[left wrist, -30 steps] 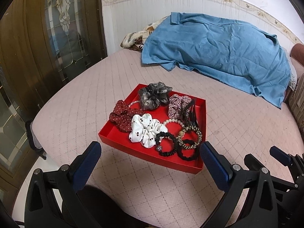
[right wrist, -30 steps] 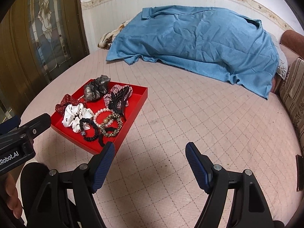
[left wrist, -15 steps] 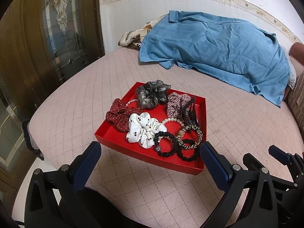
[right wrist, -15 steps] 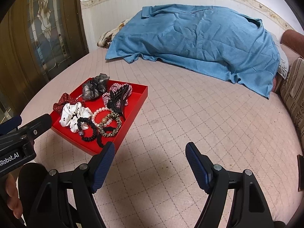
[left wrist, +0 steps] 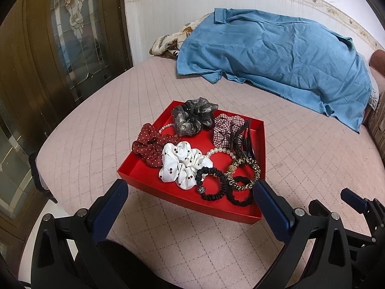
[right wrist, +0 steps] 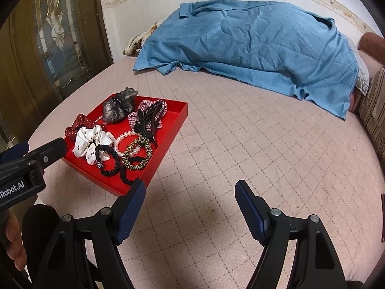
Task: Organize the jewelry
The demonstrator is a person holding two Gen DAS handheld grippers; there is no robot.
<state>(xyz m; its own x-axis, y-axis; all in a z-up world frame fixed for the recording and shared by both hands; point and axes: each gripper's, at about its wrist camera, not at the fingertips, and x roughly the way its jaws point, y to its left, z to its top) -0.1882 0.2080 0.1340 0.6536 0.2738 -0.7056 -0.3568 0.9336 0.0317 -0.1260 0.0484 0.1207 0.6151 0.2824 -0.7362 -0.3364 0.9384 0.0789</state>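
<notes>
Red tray [left wrist: 149, 187] sits on the quilted pink bed [left wrist: 312, 159], shallow card-like walls, square-ish; every hair piece and bead string in view lies inside it, none on the bedcover; that fits either a sorted tray or a heap awaiting sorting, can't tell which from here; left gripper [left wrist: 190, 201] hovers just in front of the tray's near wall, jaws spread wide, nothing between them; right gripper [right wrist: 190, 198] hangs over bare bed to the right of the tray, jaws likewise wide and empty; contents: dark red dotted scrunchie [left wrist: 148, 148] overlapping a white cherry-print scrunchie [left wrist: 180, 166], both soft, puffy, satin-looking; grey sheer scrunchie [left wrist: 193, 118] at the far side, gauzy and crumpled; plaid scrunchie [left wrist: 225, 130] with a black claw clip [right wrist: 148, 120] lying across it, hard glossy plastic, toothed; pearl bracelet [left wrist: 220, 151], small round beads, partly under other things; leopard-print hair tie [left wrist: 247, 172] stacked on a plain black hair tie [left wrist: 240, 198]; black ruffled tie with bead charm [left wrist: 213, 184]; items overlap and touch, so any pick should pinch a free outer fold or loop edge, come in from above, lift slowly so neighbours don't drag; beads likely slip, fabric compresses easily; blue blanket [left wrist: 276, 55] heaped at the far end, well apart.
</notes>
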